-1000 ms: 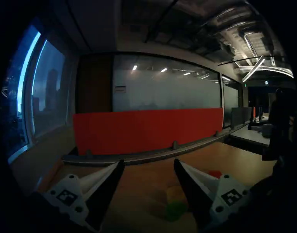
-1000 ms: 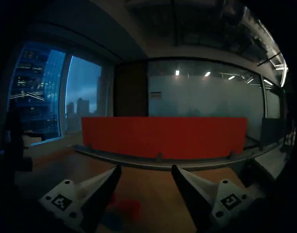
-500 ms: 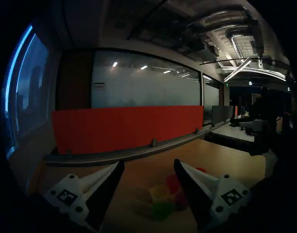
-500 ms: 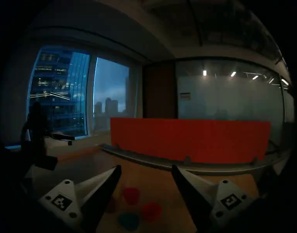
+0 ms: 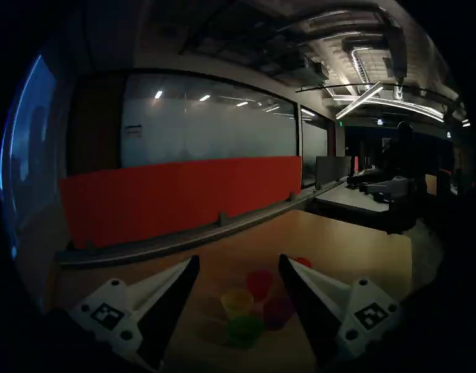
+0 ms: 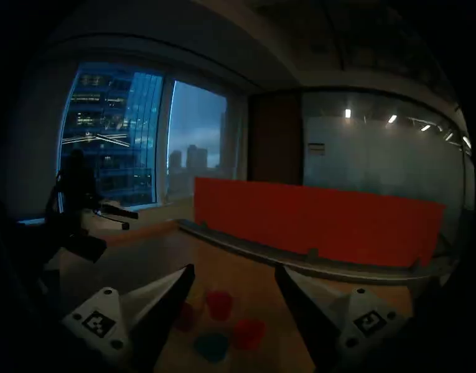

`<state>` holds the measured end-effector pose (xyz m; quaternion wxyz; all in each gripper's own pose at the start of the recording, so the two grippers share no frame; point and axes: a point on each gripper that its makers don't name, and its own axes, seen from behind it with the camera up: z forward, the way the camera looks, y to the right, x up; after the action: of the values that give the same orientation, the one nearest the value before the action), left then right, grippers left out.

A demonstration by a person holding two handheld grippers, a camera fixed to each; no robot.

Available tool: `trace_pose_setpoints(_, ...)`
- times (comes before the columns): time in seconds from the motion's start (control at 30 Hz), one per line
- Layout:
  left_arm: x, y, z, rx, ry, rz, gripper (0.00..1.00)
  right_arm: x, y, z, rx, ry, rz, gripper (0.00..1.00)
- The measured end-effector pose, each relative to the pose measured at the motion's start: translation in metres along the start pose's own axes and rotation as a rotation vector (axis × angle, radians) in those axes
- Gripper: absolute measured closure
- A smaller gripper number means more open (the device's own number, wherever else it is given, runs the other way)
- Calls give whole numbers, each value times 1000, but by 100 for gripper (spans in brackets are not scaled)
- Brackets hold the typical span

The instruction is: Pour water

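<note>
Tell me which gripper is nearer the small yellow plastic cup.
Left, probably. The yellow cup lies ahead of the left gripper, between its open fingers; the right gripper points at a red cup and a teal cup.

My left tool [image 5: 238, 257] has two wedge-shaped fingers [image 5: 138, 292], white on the outer body and black along the inner faces, each narrowing to a point. A square black-and-white marker [image 5: 107, 315] is printed on the white part of each finger. Three small round dark spots ring that marker; whether they are screws or holes I cannot tell. The black face runs on the side of the marker nearest the other finger. My right tool [image 6: 234, 267] is built the same: white wedges, black inner faces, a marker [image 6: 98, 324] on each, with the same dark spots around it. In the dim light the white reads as grey.
</note>
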<state>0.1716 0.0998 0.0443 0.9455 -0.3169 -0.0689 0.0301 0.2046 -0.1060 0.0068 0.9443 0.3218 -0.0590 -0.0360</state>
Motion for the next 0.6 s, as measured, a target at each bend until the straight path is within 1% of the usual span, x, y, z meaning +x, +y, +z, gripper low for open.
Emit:
trace_pose_setpoints(0.37,-19,2,7,-39,-71,14,6,-25,-5,1,63,-87,-22,0)
trace_pose_setpoints(0.6,-39,8,9,-74,-122,24,6,-42,-2,1,81,-145,-40,1)
